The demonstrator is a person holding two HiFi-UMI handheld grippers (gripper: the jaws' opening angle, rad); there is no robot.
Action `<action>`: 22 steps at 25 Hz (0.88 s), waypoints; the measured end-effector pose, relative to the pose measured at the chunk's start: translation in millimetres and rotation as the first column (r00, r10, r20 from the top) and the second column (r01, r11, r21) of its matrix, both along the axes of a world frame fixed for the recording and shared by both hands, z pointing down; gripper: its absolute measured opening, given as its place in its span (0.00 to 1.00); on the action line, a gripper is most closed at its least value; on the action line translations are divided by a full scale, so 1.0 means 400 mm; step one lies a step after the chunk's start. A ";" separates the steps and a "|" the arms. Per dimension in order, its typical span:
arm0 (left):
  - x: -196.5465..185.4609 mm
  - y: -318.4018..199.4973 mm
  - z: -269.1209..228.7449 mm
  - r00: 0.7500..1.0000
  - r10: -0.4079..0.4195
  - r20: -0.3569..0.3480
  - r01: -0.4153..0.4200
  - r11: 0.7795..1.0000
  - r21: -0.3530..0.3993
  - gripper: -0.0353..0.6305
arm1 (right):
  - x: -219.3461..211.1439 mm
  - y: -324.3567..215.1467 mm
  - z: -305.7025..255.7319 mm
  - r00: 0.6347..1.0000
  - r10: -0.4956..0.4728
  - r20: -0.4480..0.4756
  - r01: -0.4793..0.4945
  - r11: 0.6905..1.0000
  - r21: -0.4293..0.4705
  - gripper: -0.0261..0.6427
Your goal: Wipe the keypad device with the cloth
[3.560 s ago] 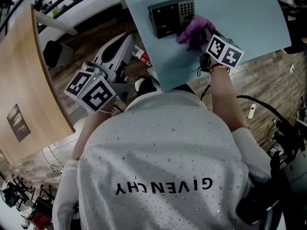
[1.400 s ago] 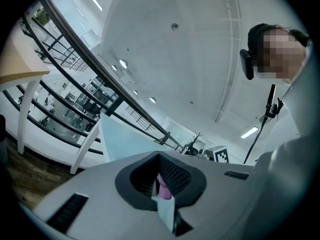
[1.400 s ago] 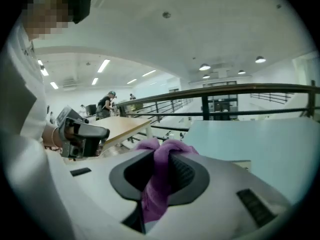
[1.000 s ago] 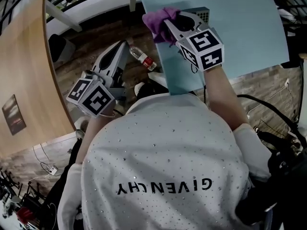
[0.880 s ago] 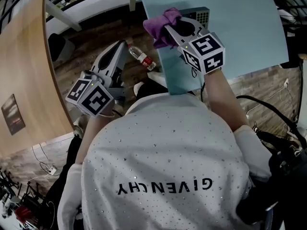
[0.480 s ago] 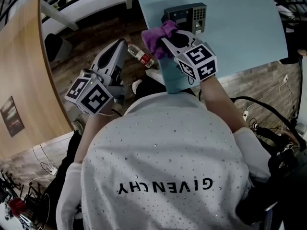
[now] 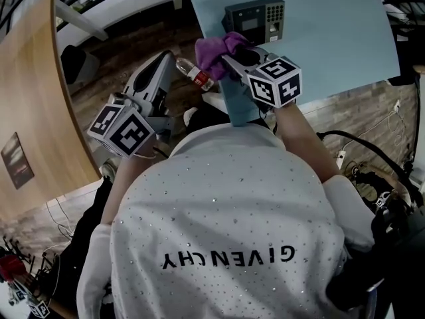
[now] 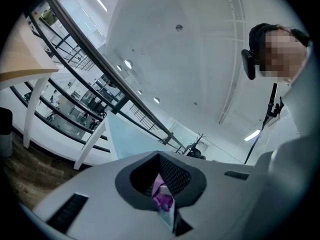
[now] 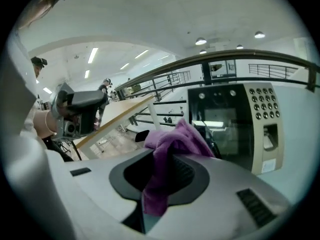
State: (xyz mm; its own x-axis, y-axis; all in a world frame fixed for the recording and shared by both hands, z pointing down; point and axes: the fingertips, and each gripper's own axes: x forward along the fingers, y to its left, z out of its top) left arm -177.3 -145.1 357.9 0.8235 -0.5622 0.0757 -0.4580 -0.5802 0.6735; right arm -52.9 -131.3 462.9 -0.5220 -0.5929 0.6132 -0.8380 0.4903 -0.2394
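Note:
The keypad device (image 7: 254, 20), dark with a grey keypad at its right, lies on the light blue table (image 7: 339, 38); the right gripper view shows the keypad device (image 9: 235, 124) close ahead. My right gripper (image 7: 227, 56) is shut on the purple cloth (image 7: 218, 49), held over the table's near left corner, short of the device. The cloth (image 9: 172, 144) hangs bunched from the right gripper (image 9: 162, 166). My left gripper (image 7: 157, 78) hangs off the table to the left, jaws together and nothing in them. Its own view, past the left gripper (image 8: 165, 184), faces the ceiling.
A plastic bottle (image 7: 194, 75) with a red label lies on the wooden floor beside the table's left edge. A curved wooden counter (image 7: 30, 98) runs along the far left. A black cable (image 7: 362, 145) trails on the floor at the right.
My right gripper has drawn the cloth back off the device towards the person, so the whole keypad device now shows. The left gripper has barely moved.

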 end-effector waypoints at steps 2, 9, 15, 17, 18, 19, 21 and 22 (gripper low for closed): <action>-0.010 -0.002 -0.004 1.000 -0.007 -0.002 0.007 1.000 0.004 0.05 | -0.026 -0.025 -0.081 0.998 -0.034 0.054 0.032 0.999 0.033 0.14; -0.043 -0.008 -0.030 0.999 -0.053 -0.010 0.054 0.998 0.045 0.05 | -0.016 -0.219 -0.466 0.998 -0.041 -0.056 0.062 0.894 0.443 0.14; -0.087 0.006 -0.023 0.995 -0.098 -0.016 0.098 0.995 0.032 0.05 | 0.071 -0.286 -0.293 0.951 0.027 -0.307 0.065 0.956 0.288 0.14; -0.109 0.022 -0.008 0.992 -0.123 -0.013 0.123 0.992 0.010 0.05 | 0.068 -0.254 -0.234 0.945 0.007 -0.327 0.070 0.972 0.225 0.14; -0.118 0.028 -0.001 0.991 -0.132 -0.010 0.132 0.991 0.000 0.05 | 0.063 -0.241 -0.218 0.942 0.000 -0.335 0.078 0.973 0.219 0.14; -0.125 0.032 0.004 0.990 -0.139 -0.009 0.139 0.990 -0.010 0.05 | 0.059 -0.233 -0.211 0.940 0.000 -0.340 0.083 0.970 0.228 0.14; -0.136 0.032 0.012 0.988 -0.155 -0.012 0.155 0.988 -0.023 0.05 | 0.058 -0.233 -0.208 0.938 0.005 -0.347 0.088 0.963 0.254 0.15; -0.138 0.032 0.014 0.987 -0.160 -0.014 0.160 0.987 -0.023 0.05 | 0.060 -0.234 -0.207 0.938 0.004 -0.346 0.091 0.962 0.257 0.15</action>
State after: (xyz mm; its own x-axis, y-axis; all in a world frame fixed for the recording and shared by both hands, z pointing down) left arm -232.3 -132.2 363.7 0.7242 -0.6853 0.0770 -0.5329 -0.4852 0.6933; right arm -28.9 -224.9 379.9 -0.3387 -0.7397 0.5814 -0.8216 0.5337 0.2004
